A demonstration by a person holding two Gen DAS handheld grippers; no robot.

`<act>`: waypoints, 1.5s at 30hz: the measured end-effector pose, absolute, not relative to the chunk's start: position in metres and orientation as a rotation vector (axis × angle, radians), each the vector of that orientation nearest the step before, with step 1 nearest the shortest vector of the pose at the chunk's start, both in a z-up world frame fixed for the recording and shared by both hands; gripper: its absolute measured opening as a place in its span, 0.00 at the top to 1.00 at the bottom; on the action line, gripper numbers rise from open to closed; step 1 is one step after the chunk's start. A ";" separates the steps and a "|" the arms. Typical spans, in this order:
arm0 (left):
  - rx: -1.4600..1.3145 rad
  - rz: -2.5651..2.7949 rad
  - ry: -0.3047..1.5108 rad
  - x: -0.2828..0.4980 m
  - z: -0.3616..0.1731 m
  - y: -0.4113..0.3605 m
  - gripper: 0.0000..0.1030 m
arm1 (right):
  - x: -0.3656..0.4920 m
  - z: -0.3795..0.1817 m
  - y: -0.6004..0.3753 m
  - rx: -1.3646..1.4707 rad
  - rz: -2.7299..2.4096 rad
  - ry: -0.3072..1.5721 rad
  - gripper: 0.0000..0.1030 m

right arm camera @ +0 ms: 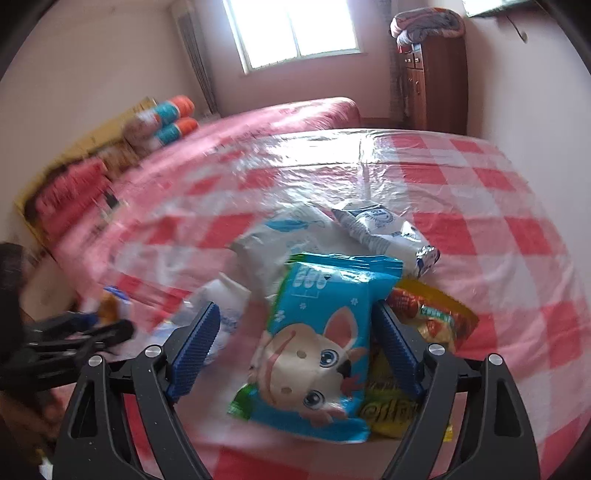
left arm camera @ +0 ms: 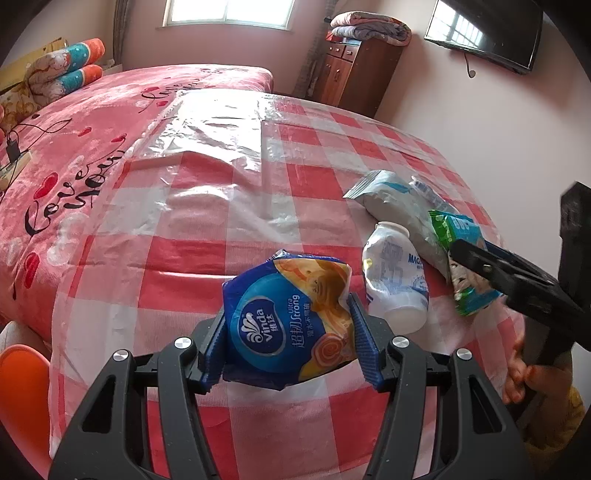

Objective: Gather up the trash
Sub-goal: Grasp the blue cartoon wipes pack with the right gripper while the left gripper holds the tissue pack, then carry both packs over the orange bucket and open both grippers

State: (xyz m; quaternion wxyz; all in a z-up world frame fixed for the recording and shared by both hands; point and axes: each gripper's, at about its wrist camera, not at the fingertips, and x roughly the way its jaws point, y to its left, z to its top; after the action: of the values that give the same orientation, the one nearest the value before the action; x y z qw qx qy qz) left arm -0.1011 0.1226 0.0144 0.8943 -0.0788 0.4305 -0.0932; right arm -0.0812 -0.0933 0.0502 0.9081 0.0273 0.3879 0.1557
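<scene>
Left wrist view: my left gripper (left arm camera: 288,332) is clamped on a blue Vinda tissue pack (left arm camera: 286,321), both blue pads pressed into its sides, pack lifted a bit off the table (left arm camera: 192,229). Table has a red-and-white checked cloth under a clear plastic sheet with heavy glare toward the far end. Rest of the trash sits to the right: a white plastic bottle (left arm camera: 395,280) lying on its side, a crumpled white-and-blue bag (left arm camera: 391,199) behind it, touching. My right gripper (left arm camera: 476,266) comes in from the right edge over a blue-green wrapper (left arm camera: 461,258). Right wrist view is motion-blurred: the right jaws stand apart with that blue wrapper with the cartoon dog (right arm camera: 317,350) between them; right pad looks close to it or touching, left pad clearly off it, so no clamp. A yellow-red snack packet (right arm camera: 424,317) lies under and just right of it, white bags (right arm camera: 380,225) beyond. Room: pink walls, bed with a pink printed blanket (left arm camera: 92,140) hard against the table's left side, rolled bedding (left arm camera: 70,66) at its head, bright window (left arm camera: 229,11) on the far wall, brown wooden cabinet (left arm camera: 351,74) with folded blankets on top, wall TV (left arm camera: 484,33) top right, something orange (left arm camera: 22,387) at lower left.
</scene>
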 end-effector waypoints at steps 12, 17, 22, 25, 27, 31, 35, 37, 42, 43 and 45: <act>-0.177 -0.200 0.893 -0.108 0.011 0.134 0.42 | -0.082 0.038 -0.086 -0.135 0.234 0.809 0.39; -0.180 -0.204 0.885 -0.111 0.014 0.136 0.42 | -0.084 0.042 -0.096 -0.101 0.235 0.812 0.55; -0.185 -0.208 0.879 -0.116 0.016 0.139 0.42 | -0.090 0.045 -0.104 -0.055 0.249 0.812 0.58; -0.189 -0.211 0.873 -0.119 0.018 0.140 0.42 | -0.093 0.048 -0.109 -0.015 0.262 0.810 0.59; -0.191 -0.213 0.869 -0.121 0.020 0.142 0.42 | -0.097 0.053 -0.112 0.010 0.268 0.803 0.59; -0.199 -0.215 0.856 -0.127 0.024 0.147 0.42 | -0.103 0.064 -0.114 0.037 0.280 0.785 0.59; -0.206 -0.217 0.840 -0.134 0.029 0.152 0.42 | -0.110 0.074 -0.110 0.067 0.307 0.779 0.59; -0.211 -0.215 0.831 -0.138 0.030 0.156 0.42 | -0.112 0.078 -0.105 0.084 0.329 0.781 0.59; -0.227 -0.203 0.809 -0.149 0.036 0.169 0.42 | -0.118 0.085 -0.087 0.115 0.400 0.794 0.59; -0.229 -0.199 0.807 -0.150 0.036 0.171 0.42 | -0.119 0.086 -0.082 0.124 0.418 0.797 0.59; -0.236 -0.189 0.801 -0.155 0.037 0.177 0.42 | -0.121 0.089 -0.071 0.141 0.461 0.806 0.59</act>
State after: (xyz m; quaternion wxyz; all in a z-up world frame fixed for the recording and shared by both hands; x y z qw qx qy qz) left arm -0.1545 0.1772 0.0372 0.9098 -0.1145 0.3883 -0.0918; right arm -0.1208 -0.0711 0.0890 0.8916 0.0680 0.3885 0.2223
